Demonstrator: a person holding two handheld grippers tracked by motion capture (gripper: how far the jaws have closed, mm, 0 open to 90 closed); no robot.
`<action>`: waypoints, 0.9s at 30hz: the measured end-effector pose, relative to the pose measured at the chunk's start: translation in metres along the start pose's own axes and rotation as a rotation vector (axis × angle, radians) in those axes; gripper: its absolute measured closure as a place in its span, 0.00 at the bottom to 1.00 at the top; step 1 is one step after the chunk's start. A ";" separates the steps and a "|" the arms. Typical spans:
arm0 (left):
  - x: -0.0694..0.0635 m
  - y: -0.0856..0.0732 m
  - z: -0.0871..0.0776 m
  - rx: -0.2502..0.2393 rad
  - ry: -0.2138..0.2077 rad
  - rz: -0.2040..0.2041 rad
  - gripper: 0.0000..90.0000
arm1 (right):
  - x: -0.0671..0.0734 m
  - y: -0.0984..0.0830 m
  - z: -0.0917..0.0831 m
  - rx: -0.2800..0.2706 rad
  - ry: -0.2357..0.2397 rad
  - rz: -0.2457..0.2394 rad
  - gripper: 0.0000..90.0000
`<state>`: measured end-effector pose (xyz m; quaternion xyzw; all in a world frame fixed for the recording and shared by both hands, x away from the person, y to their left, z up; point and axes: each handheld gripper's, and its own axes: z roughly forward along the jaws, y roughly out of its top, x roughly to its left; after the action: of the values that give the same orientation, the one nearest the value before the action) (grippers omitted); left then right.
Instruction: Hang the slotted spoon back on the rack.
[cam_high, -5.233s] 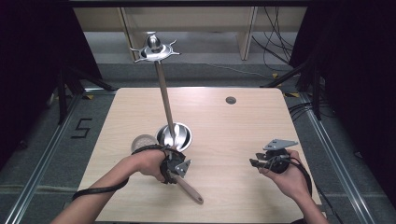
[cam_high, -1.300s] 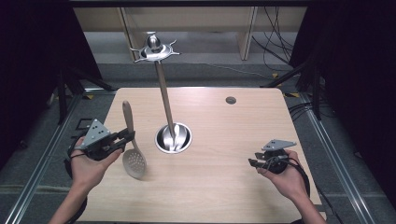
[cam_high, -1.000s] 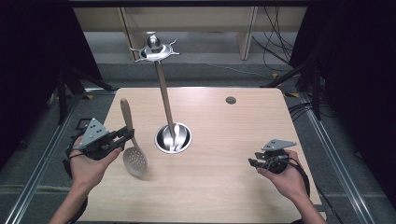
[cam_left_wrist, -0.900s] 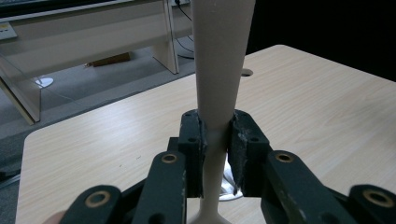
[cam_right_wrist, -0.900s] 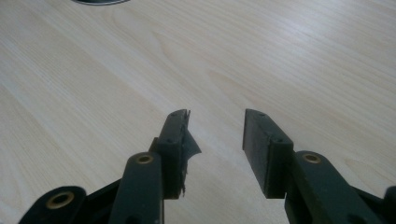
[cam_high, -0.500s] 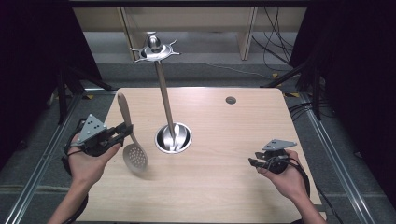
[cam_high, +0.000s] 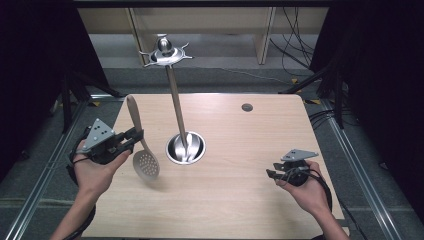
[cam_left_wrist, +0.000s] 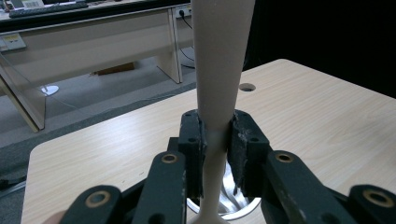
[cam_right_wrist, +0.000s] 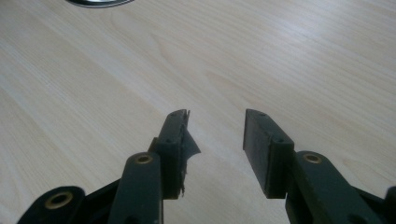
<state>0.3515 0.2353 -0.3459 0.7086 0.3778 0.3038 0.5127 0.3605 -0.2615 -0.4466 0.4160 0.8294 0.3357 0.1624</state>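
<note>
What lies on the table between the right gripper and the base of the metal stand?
Nothing: in the high view, bare wooden table separates the right gripper from the stand's base.

Slotted spoon (cam_high: 141, 150): matt beige, smooth; stand (cam_high: 176, 100): glossy polished metal; table (cam_high: 240, 200): light matt wood grain.

A: What blocks us on the worktop (cam_high: 240, 200)?
B: The metal stand (cam_high: 176, 100) at centre, its base (cam_high: 185, 148) just right of our slotted spoon (cam_high: 142, 150).
A: And at three o'clock?
B: We see bare wood across to the right hand-held gripper (cam_high: 272, 176).
</note>
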 end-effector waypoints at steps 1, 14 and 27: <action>0.000 0.001 0.000 0.001 0.000 0.000 0.83 | 0.000 0.000 0.000 0.000 0.000 -0.001 0.67; 0.000 0.011 0.003 -0.014 -0.002 0.000 0.83 | 0.000 0.000 0.000 -0.001 0.000 0.000 0.67; -0.001 0.017 0.006 -0.024 -0.008 0.000 0.83 | 0.000 0.000 -0.001 0.000 -0.002 0.001 0.67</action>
<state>0.3597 0.2284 -0.3313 0.7037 0.3719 0.3054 0.5227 0.3604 -0.2618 -0.4461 0.4166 0.8291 0.3353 0.1629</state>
